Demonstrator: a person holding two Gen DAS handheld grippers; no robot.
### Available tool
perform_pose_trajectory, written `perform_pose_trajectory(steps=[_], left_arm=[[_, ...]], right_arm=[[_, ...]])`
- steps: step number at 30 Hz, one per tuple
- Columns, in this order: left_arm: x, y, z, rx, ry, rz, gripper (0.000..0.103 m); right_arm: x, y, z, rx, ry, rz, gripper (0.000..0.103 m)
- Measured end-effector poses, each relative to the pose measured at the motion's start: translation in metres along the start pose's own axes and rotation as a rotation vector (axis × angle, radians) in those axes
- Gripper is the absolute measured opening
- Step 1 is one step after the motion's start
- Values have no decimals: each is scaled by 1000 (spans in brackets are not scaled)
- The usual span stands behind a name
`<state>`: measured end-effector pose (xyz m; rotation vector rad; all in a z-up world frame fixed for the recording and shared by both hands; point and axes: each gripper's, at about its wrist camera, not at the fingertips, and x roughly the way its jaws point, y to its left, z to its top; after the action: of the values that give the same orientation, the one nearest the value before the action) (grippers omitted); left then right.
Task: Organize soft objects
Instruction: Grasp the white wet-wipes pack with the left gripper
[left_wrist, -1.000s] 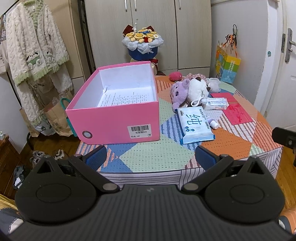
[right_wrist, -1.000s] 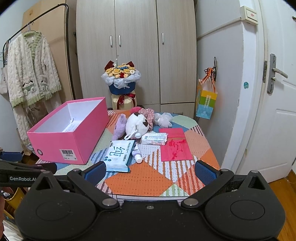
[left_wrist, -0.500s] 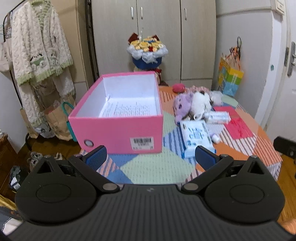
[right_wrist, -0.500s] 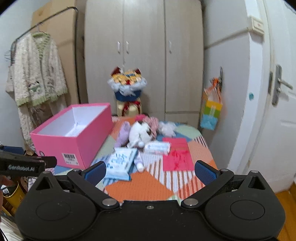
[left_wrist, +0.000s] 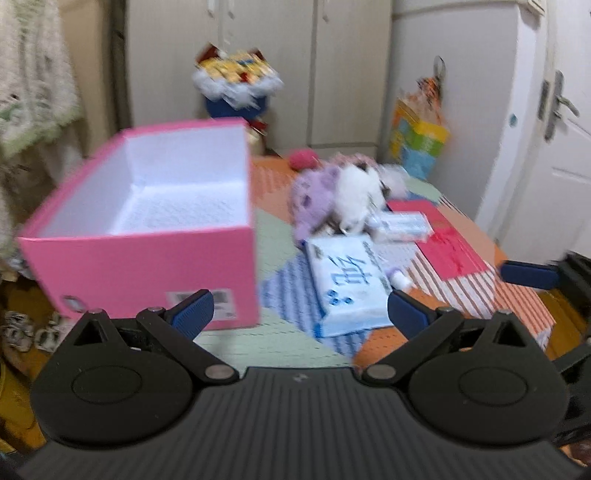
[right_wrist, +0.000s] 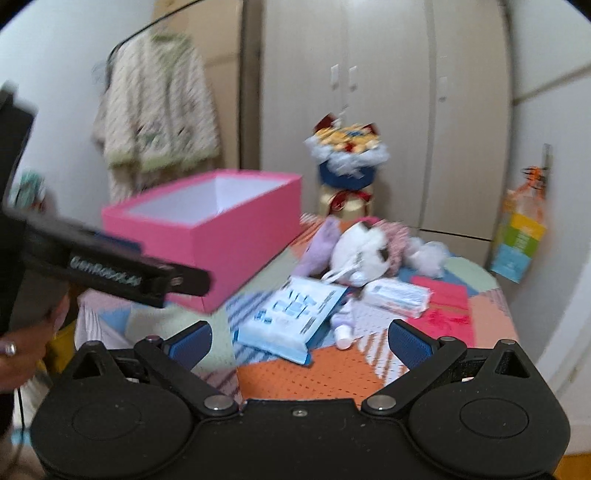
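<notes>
- Soft toys (left_wrist: 341, 195) heaped mid-frame, right of centre in left wrist view: purple one and white one pressed together, small pink ball (left_wrist: 301, 158) behind them. Blurry.
- Same heap (right_wrist: 364, 243) centre of right wrist view, on the patchwork table cloth (right_wrist: 314, 373).
- Blue-white wipes pack (left_wrist: 347, 284) lies flat just in front of the toys; small white bottle (right_wrist: 341, 332) at its right edge.
- Small flat box (right_wrist: 397, 293) right of the toys, red envelope (right_wrist: 448, 306) further right.
- Pink box (left_wrist: 147, 229) open-topped, left half of the frame, white inside, no toys in it.
- Left gripper (left_wrist: 300, 308) bottom of frame, jaws spread wide, nothing between them, above table's near edge.
- Right gripper (right_wrist: 299, 343) jaws also spread apart, nothing held.
- Flower bouquet (right_wrist: 347, 151) behind the table, wardrobe (right_wrist: 388, 92) at the back.
</notes>
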<state>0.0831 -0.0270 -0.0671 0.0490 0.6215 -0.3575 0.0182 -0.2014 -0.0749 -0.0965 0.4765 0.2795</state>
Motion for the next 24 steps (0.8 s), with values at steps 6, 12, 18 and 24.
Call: perform_pose_trajectory(steps=[6, 12, 18, 24], left_arm=[[43, -7, -3, -19, 96, -126, 95], [68, -13, -1, -25, 106, -146, 92], [84, -11, 3, -40, 110, -198, 92], [96, -11, -2, -68, 169, -223, 75]], right_arm=[[42, 0, -8, -78, 30, 77, 97], [75, -8, -13, -81, 49, 156, 93], [93, -11, -19, -98, 48, 184, 90], [100, -18, -22, -84, 37, 232, 89]])
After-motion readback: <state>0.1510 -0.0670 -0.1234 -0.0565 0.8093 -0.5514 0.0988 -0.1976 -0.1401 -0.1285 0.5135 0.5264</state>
